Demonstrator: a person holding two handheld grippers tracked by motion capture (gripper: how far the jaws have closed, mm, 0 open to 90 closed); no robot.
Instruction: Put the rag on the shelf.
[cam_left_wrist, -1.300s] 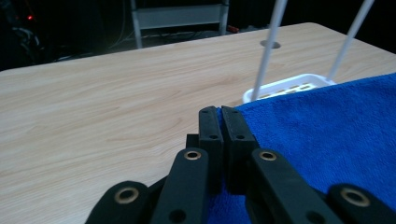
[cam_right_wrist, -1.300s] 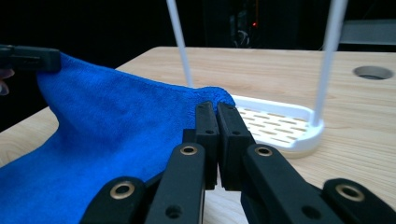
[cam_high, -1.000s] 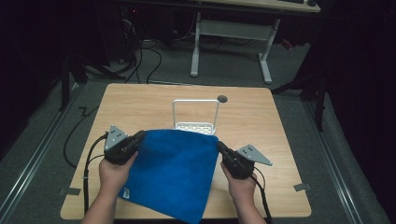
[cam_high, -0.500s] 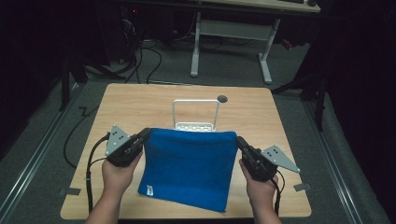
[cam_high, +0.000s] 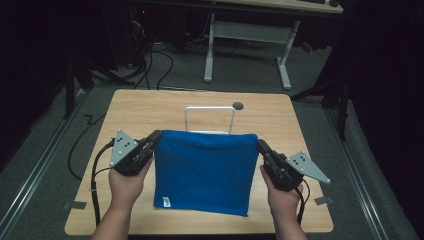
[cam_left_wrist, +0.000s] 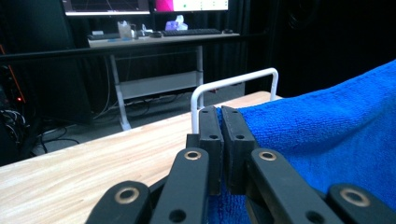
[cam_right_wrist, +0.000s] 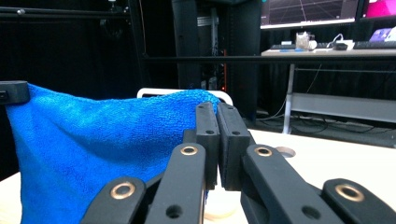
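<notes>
Wooden table (cam_high: 150, 107) (monitors (cam_left_wrist: 144, 5) behind)

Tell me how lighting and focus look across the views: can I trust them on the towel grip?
High view: table evenly lit, surroundings dark, slightly soft. Left gripper view: left claw and blue towel sharp, background dim. Right gripper view: right claw crisp on the towel corner, monitors behind bright, no glare on the cloth.

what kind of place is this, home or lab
Most likely a lab or recording workspace: monitors showing graphs, a desk with a keyboard, loose cables on the grey floor, and dark curtains around a wooden table.
</notes>
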